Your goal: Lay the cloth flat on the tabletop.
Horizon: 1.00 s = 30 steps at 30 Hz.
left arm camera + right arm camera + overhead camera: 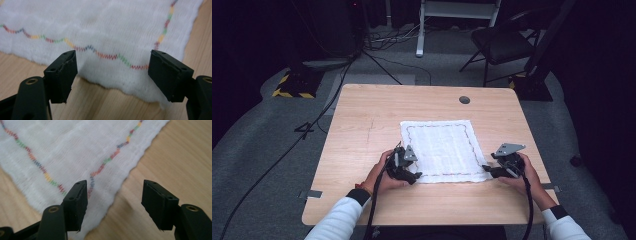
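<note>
A white cloth (pixel 442 150) with a wavy multicoloured stitched border lies flat on the wooden table (pixel 362 115). My left gripper (pixel 416 175) sits at the cloth's near left corner, and its jaws stand open over the near edge of the cloth (pixel 112 32). My right gripper (pixel 486 170) rests at the near right corner. It is open too, one jaw over the cloth (pixel 75 147) corner and the other over bare wood. Nothing is held between either pair of fingers.
A round grommet hole (pixel 464 99) sits near the table's far edge. Beyond the table stand a folding chair (pixel 504 42), a white stand (pixel 422 25) and floor cables (pixel 337 95). Bare wood surrounds the cloth on all sides.
</note>
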Each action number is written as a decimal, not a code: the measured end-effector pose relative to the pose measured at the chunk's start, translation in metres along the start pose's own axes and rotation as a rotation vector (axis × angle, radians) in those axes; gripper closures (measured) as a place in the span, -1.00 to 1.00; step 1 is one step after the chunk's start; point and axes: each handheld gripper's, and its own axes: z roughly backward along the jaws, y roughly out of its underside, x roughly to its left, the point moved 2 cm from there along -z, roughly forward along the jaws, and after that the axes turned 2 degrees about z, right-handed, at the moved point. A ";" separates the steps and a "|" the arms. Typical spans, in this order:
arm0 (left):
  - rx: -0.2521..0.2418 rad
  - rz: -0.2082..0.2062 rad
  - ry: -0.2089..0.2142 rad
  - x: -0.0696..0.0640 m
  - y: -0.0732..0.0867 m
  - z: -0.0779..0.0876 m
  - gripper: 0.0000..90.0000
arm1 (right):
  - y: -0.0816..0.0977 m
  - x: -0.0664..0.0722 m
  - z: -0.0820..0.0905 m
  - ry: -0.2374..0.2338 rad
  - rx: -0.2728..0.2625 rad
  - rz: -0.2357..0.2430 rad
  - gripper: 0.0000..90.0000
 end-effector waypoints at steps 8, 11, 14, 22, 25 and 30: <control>-0.004 0.045 0.009 0.003 0.018 0.011 -0.46 | 0.012 0.017 0.005 0.010 -0.002 -0.024 -0.13; -0.002 0.048 0.008 0.001 0.023 0.016 -0.46 | 0.014 0.026 0.009 0.004 -0.005 -0.013 -0.12; 0.000 0.043 0.008 0.000 0.028 0.020 -0.46 | 0.015 0.035 0.012 -0.007 -0.006 -0.003 -0.12; 0.000 0.062 0.014 0.005 0.039 0.030 -0.48 | 0.012 0.049 0.015 -0.050 -0.012 0.025 -0.26; -0.065 0.089 0.019 0.011 0.038 0.041 -0.51 | 0.009 0.049 0.017 -0.049 -0.036 0.020 -0.26; -0.120 0.121 0.001 0.021 0.037 0.052 -0.53 | 0.003 0.048 0.021 -0.037 -0.065 0.018 -0.24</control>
